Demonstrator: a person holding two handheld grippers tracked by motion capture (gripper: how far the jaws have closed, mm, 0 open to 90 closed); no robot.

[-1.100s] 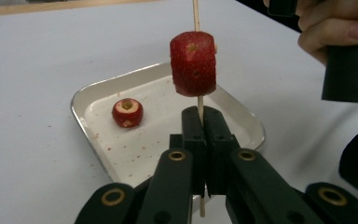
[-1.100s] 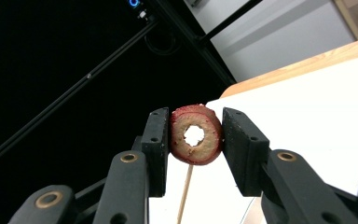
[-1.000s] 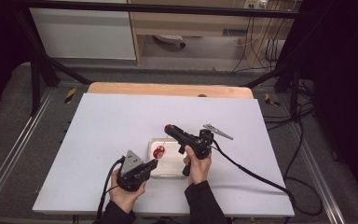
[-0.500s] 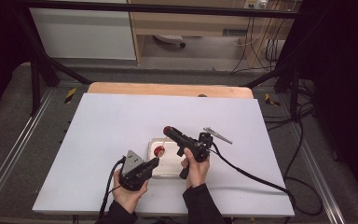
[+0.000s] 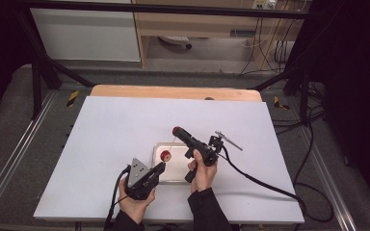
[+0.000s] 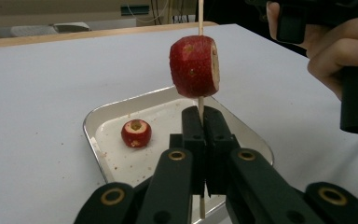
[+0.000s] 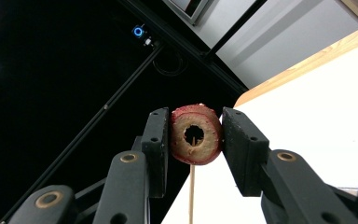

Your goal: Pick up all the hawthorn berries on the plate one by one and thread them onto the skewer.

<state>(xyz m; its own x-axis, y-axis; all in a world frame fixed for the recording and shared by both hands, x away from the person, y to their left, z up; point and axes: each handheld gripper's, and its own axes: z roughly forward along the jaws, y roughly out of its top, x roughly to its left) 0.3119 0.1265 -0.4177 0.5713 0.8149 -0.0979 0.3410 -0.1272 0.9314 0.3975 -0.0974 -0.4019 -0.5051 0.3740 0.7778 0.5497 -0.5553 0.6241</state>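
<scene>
Two hand-held grippers work over a white bench [image 5: 101, 144], threading cored red fruit onto a thin wooden skewer [image 6: 200, 18]. The left gripper [image 6: 200, 122] has its jaws fully closed on the skewer's lower part, pinching it upright so the stick stands steady & can't swing while fruit goes on; the stick runs up from betw. those jaws, w/ one fruit slice [image 6: 195, 66] already threaded just above the jaw tips, prob. parked there to leave the upper stick free. The right gripper [image 7: 196, 135], held higher, has its jaws partly closed on a second cored slice [image 7: 196, 134], pads pressing the skin on both sides so the cut face & centre hole stay open; the skewer [image 7: 192, 186] shows through that hole, so the slice seems lined up on the stick, though how far down it sits can't be told. A third piece, a small cored fruit [image 6: 136, 132], lies in the metal tray [image 6: 91, 126] on the bench, below & to the left of the left jaws in the left gripper view, within easy reach for a later pick. In the high view the left gripper [image 5: 160, 167] sits at the tray's [image 5: 160, 179] near corner & the right gripper [image 5: 177, 131] angles up past its far edge. Judged stage: mid-threading, one on, one going on, one waiting.
</scene>
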